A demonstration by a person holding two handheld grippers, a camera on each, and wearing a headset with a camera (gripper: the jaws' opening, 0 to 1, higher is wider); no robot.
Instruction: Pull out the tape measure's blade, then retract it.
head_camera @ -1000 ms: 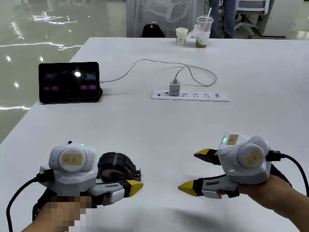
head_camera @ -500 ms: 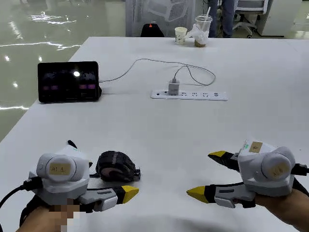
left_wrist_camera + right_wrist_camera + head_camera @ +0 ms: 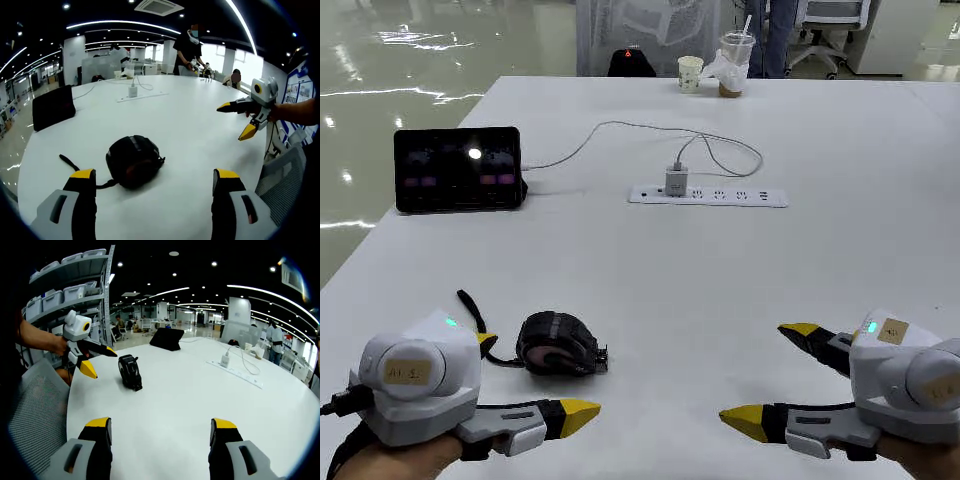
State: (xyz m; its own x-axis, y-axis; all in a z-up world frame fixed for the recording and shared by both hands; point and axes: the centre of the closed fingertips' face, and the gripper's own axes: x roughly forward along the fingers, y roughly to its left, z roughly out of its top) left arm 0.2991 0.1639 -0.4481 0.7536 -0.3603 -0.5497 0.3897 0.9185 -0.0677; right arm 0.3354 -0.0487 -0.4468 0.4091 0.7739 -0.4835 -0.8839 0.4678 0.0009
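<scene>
White table (image 3: 650, 270): tape (image 3: 558, 343) lies free, blade in. Left gripper (image 3: 533, 374) and right gripper (image 3: 769, 372) have drawn back nearward, jaws open and empty. Judged released, so either the cycle is complete or the pull has not begun.

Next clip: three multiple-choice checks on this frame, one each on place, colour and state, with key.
1. The tape measure lies: A) on the table ahead of the left gripper; B) in a drawer; C) on a shelf.
2. The jaw tips are: A) red; B) yellow; C) green.
3. The left gripper and right gripper are: A) both open, empty; B) both shut; C) one shut on the blade.
Key: A, it sits just ahead of the left jaws; B, all four tips show yellow; A, wide gaps, nothing held.
</scene>
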